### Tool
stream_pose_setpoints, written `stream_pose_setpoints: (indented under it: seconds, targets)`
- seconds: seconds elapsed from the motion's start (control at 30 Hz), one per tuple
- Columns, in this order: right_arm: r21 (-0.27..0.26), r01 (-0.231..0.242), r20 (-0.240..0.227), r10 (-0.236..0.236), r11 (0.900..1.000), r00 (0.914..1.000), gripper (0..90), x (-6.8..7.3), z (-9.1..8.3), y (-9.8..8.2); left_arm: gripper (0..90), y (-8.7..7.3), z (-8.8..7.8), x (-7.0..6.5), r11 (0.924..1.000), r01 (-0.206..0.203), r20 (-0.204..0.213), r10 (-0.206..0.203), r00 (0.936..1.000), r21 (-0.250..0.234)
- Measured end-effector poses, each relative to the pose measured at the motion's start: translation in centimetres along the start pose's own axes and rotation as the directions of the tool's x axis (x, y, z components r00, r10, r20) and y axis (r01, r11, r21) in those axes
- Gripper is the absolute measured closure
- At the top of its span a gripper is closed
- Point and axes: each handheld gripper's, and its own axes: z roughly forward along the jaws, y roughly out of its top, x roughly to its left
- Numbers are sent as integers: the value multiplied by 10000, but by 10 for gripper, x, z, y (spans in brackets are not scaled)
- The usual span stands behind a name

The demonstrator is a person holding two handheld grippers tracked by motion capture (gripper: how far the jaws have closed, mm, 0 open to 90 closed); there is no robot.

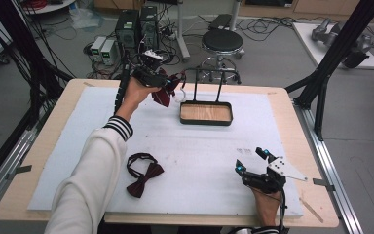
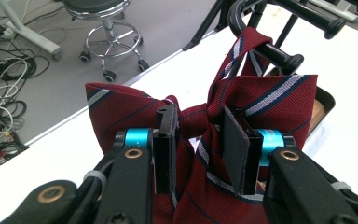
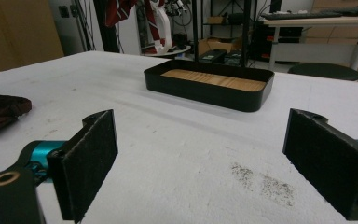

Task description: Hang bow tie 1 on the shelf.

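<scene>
My left gripper (image 1: 161, 82) is raised over the far side of the table, shut on a dark red bow tie with white and navy stripes (image 1: 165, 95). In the left gripper view the jaws (image 2: 198, 119) pinch the tie (image 2: 270, 95) at its knot, and its strap loops over a black rack hook (image 2: 284, 58). The rack (image 1: 209, 74) rises from a black tray with a wooden floor (image 1: 182, 113). A second, plain dark red bow tie (image 1: 143, 178) lies flat on the white mat near the front. My right gripper (image 1: 251, 160) rests at the front right, open with nothing between its pads (image 3: 200, 158).
The tray (image 3: 256, 100) lies ahead of the right gripper, the plain bow tie (image 3: 0, 109) to its left. A white mat (image 1: 68, 161) covers the wooden table. Behind the table stand a stool (image 1: 222, 41) and computer cases (image 1: 136, 27); black frame posts (image 1: 321, 97) flank the right edge.
</scene>
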Motion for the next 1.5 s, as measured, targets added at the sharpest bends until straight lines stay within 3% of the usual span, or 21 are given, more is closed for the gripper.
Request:
stream_pose_setpoints:
  seconds: [0.07, 0.2, 0.27, 0.4, 0.43, 0.6, 0.8, 1.03, 1.27, 1.5]
  targets:
    - [2, -24, -4, 24, 10000, 10000, 91, 0, 0, 0, 754, 0, -1, -1, 10000, -68, 108, 68, 9999, -43]
    - [-2, -14, -4, 14, 10000, 10000, 91, 0, 0, 0, 742, 0, -2, -3, 9997, -220, 76, 220, 9997, -55]
    - [-1, -2, 5, 2, 10000, 10000, 91, 0, 0, 0, 646, 0, -3, -3, 9998, -171, 104, 172, 9998, -120]
    - [-27, 36, 7, -36, 10000, 10000, 91, 0, 0, 0, 564, -1, -5, -3, 9998, -131, 70, 132, 9999, -158]
    - [-28, 24, 14, -24, 10000, 10000, 91, 0, 0, 0, 495, -1, -5, -2, 9997, -149, 39, 150, 9999, -189]
    - [-47, 75, 6, -75, 10000, 10000, 91, 0, 0, 0, 391, -3, -9, -2, 9989, -182, 40, 184, 9998, -439]
    - [-9, 79, 10, -79, 10000, 10000, 91, 0, 0, 0, 228, -9, -17, -1, 9963, -130, 365, 162, 9992, -854]
    - [-58, 106, 34, -105, 9999, 9999, 91, 0, 0, 0, 223, -22, -48, 4, 9849, -31, 582, 133, 9982, -1730]
    - [-32, 77, 58, -77, 10000, 10000, 91, 1, 0, 0, 222, -38, -77, 5, 9817, -250, 775, 403, 9962, -1889]
    - [2, 90, 79, -90, 10000, 9999, 91, 1, 0, 0, 192, -59, -101, 5, 9692, -376, 1004, 637, 9929, -2435]
